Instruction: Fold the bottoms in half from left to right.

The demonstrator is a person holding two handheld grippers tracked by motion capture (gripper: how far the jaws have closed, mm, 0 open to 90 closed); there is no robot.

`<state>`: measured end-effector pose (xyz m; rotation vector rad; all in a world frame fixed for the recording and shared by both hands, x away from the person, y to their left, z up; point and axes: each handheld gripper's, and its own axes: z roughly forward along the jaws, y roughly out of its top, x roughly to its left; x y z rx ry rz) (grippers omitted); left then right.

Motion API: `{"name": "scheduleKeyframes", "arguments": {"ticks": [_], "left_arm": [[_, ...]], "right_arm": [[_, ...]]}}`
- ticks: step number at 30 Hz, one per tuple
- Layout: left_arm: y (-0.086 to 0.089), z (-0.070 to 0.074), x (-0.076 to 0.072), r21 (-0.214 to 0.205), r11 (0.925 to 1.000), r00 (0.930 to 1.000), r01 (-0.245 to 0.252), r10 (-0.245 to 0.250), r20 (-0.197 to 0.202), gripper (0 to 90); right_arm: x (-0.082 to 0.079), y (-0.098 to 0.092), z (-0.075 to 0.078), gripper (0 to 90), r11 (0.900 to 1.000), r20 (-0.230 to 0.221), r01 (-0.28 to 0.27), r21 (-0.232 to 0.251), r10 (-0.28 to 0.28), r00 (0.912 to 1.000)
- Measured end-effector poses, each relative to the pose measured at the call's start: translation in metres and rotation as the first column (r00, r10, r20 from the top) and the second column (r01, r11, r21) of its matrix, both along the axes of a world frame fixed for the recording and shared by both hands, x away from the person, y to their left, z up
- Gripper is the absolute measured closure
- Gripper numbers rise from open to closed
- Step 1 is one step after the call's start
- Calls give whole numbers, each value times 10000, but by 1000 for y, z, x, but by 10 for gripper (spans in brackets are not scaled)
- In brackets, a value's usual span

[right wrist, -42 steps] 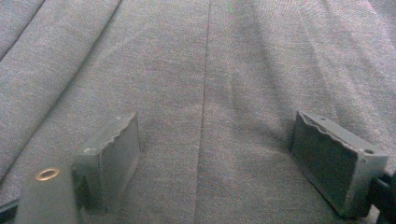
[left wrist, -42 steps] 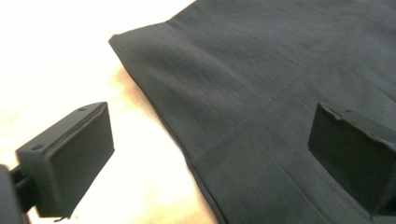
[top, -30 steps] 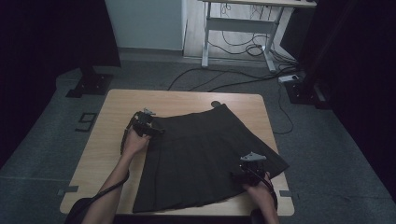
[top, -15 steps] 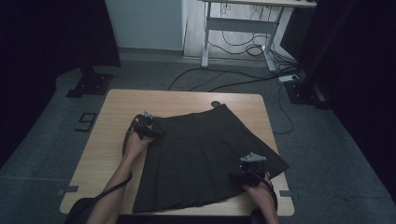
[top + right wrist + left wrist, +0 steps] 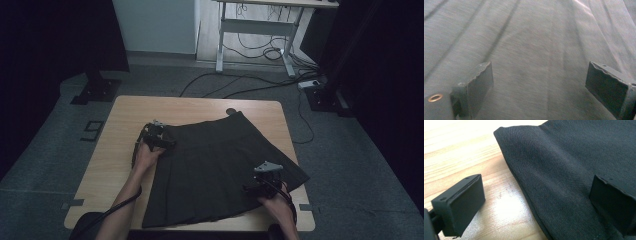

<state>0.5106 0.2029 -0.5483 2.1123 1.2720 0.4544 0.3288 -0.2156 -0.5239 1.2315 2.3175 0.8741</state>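
A black pleated skirt (image 5: 225,165) lies flat on the wooden table (image 5: 125,115), waistband toward the far side. My left gripper (image 5: 167,141) stands open at the waistband's left corner. In the left gripper view, one jaw is over bare wood (image 5: 461,150) and the other over the skirt (image 5: 564,157), with the edge of the cloth between them, unpinched (image 5: 536,187). My right gripper (image 5: 255,187) rests over the skirt near its right hem. Its jaws have just been opening and stand wide (image 5: 539,75) above the flat fabric (image 5: 536,37), gripping nothing.
A small dark round spot (image 5: 231,112) sits at the table's far edge by the waistband. Beyond the table, a desk frame (image 5: 255,30) stands over loose cables (image 5: 250,85) on the grey floor. Dark stand bases (image 5: 95,92) flank the table.
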Motion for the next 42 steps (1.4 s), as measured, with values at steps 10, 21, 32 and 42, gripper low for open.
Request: {"name": "scheduleKeyframes", "arguments": {"ticks": [10,21,32,42], "left_arm": [[0,0,0,32,10000,10000,-50,50,4,0],[0,0,0,-5,10000,10000,-96,96,12,0],[0,0,0,4,10000,10000,-94,94,1,0],[0,0,0,-7,9999,9999,-105,105,4,0]], "right_arm": [[-2,45,19,21,9879,319,-1507,369,1496,9882],[-9,114,21,7,9322,127,-3540,750,3540,9351],[-24,183,14,7,8439,-239,-5235,1174,5294,8480],[-47,229,5,24,7440,-681,-6564,1245,6664,7424]]}}
